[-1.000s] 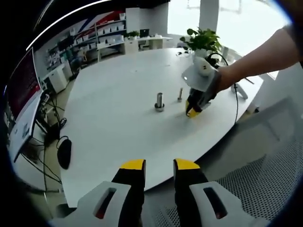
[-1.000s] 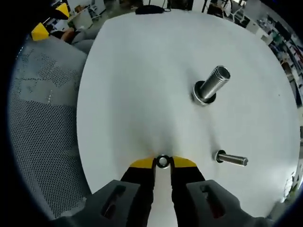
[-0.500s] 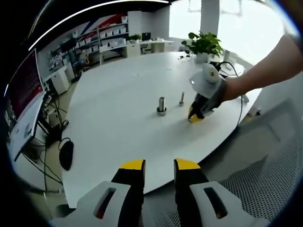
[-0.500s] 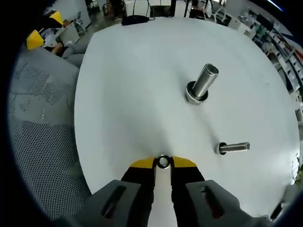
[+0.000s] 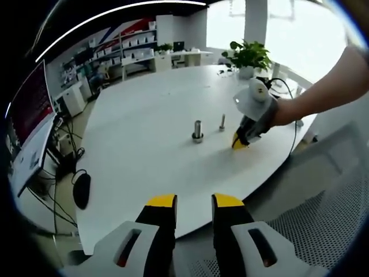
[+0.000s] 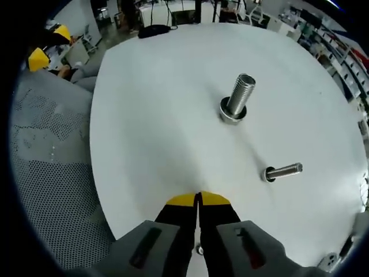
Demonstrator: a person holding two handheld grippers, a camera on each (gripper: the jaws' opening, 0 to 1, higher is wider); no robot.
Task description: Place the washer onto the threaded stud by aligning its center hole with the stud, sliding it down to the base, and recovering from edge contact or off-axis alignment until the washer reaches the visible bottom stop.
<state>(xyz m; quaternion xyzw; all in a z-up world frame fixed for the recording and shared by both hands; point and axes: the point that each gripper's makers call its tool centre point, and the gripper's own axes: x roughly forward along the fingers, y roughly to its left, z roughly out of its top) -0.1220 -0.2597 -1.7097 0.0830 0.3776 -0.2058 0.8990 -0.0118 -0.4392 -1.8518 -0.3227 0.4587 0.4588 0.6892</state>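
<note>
— What's the scene?
— A white counter (image 6: 144, 115) in an office. The right gripper (image 6: 199, 199) has its fingers pressed together, and a small ring, likely the washer (image 6: 199, 249), sits low between them. The left gripper (image 5: 193, 202) gapes empty.
— Which step?
— Pickup looks unsettled. Secure the washer, then carry it toward 1 o'clock, over the threaded stud (image 6: 236, 101)

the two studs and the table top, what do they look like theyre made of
The larger threaded stud and the thinner stud look like bare metal, probably steel: silvery grey with bright glints, and ridged threads on the larger one. The table looks like matte white laminate or painted board: even, with only soft reflections.
</note>
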